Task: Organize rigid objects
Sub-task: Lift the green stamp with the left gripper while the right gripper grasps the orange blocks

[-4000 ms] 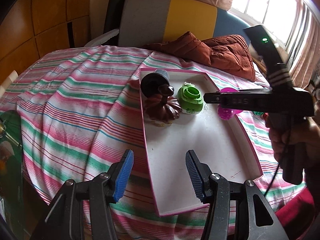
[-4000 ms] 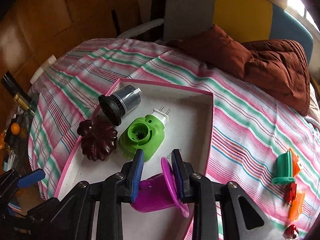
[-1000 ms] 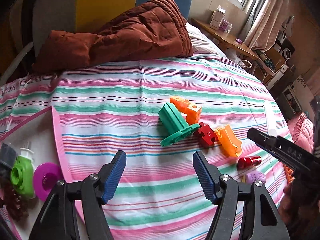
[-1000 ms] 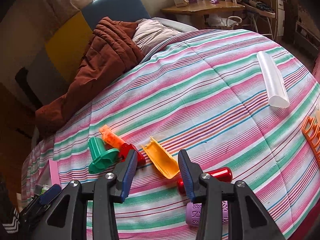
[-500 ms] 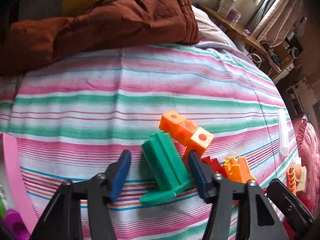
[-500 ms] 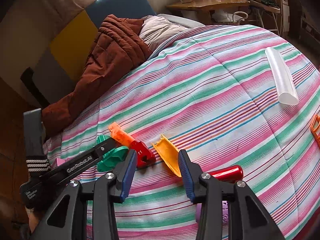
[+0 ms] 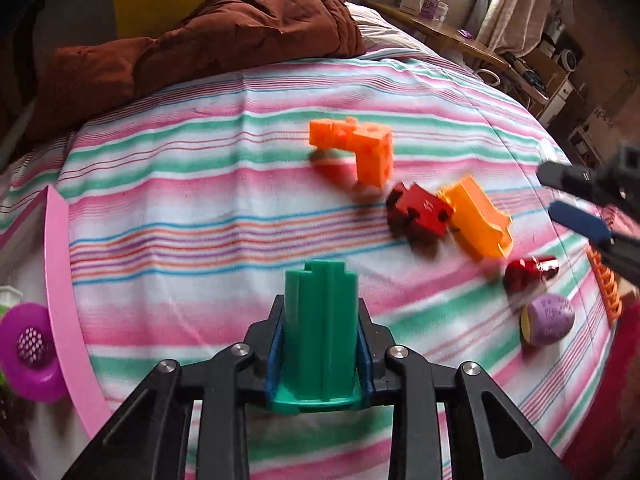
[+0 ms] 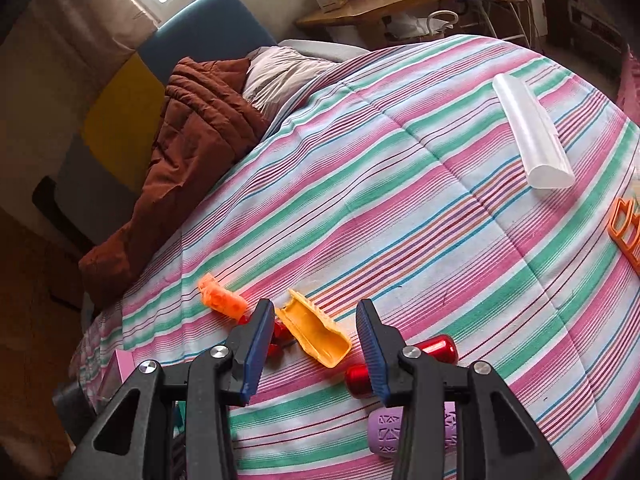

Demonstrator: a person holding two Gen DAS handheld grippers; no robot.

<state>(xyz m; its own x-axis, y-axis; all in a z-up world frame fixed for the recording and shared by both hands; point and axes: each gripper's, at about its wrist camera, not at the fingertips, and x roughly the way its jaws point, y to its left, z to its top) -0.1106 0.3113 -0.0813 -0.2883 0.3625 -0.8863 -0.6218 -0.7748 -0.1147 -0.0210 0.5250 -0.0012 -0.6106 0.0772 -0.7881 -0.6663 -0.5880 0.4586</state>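
My left gripper has its jaws closing, and their blue pads press both sides of a green ribbed plastic block. On the striped bedspread beyond lie an orange cube piece, a red puzzle block, an orange scoop-shaped piece, a red metal cylinder and a purple roller. My right gripper hangs open above the orange scoop-shaped piece, with the red cylinder beside its right finger. The right gripper also shows at the left wrist view's right edge.
A pink-rimmed white tray at the left holds a purple strainer. A brown quilt is heaped at the head of the bed. A clear tube and an orange rack lie to the right. A wooden side table stands behind.
My left gripper came down over the green block and shut on it, then drew it back from the other pieces. The right gripper shifted slightly and stayed open.
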